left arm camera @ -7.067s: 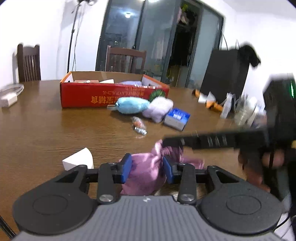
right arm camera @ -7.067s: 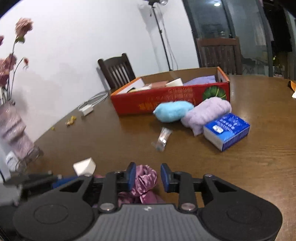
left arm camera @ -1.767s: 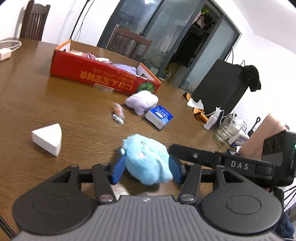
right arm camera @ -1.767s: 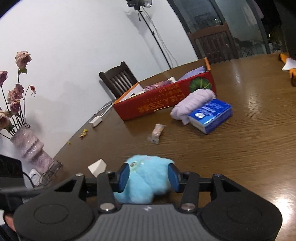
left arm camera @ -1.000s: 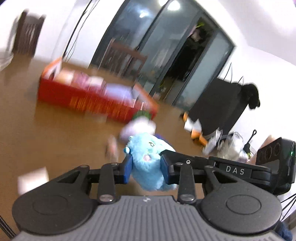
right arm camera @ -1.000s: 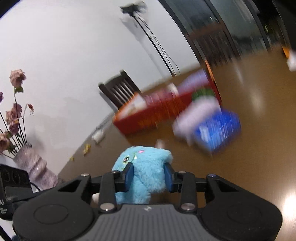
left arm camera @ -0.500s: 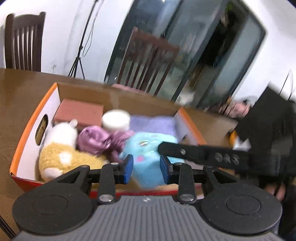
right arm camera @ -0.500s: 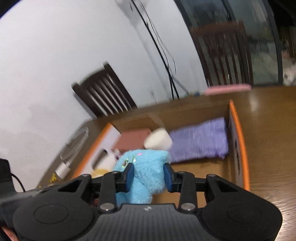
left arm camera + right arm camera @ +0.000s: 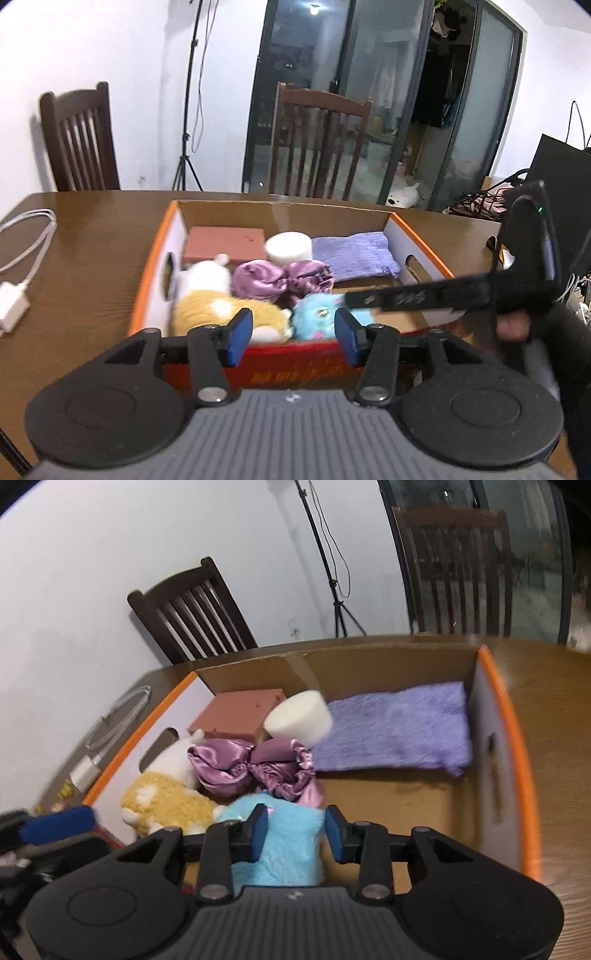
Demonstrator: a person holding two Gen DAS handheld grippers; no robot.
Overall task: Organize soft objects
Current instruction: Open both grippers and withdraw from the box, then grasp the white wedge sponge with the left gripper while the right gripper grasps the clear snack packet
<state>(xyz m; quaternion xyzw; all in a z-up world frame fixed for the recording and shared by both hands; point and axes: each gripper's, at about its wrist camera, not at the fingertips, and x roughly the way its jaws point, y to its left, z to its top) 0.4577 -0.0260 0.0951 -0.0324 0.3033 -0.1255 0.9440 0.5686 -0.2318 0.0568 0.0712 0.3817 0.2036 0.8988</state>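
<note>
Your right gripper [image 9: 293,834] was clamped on the blue plush toy [image 9: 280,845], both pads pressing into its fur, and the toy sat low inside the cardboard box [image 9: 498,716] at the near wall, touching the yellow plush [image 9: 166,805] and just in front of the purple satin cloth [image 9: 255,768]. Your left gripper [image 9: 291,336] had just been opening: its jaws stood apart with nothing between them, so it had let go, and in that view the toy [image 9: 317,317] lay beyond the pads, inside the box.

Risks, as I judged them. If you pulled the right gripper back without opening, the toy would likely come out with it, since the fur was pinched. If you opened while high, the toy could tip onto the satin cloth or roll toward the bare box floor [image 9: 399,801]. The right gripper's finger, seen as a dark bar across the left view, crossed close to the left one; a careless withdrawal could knock them together or catch the near box wall [image 9: 295,365].

Against half a second earlier: the left pads were then squeezing the toy, now they were clear of it. A second earlier the toy was held in the air by both grippers, well short of the box; now it was in it. The right grip looked unchanged.
</note>
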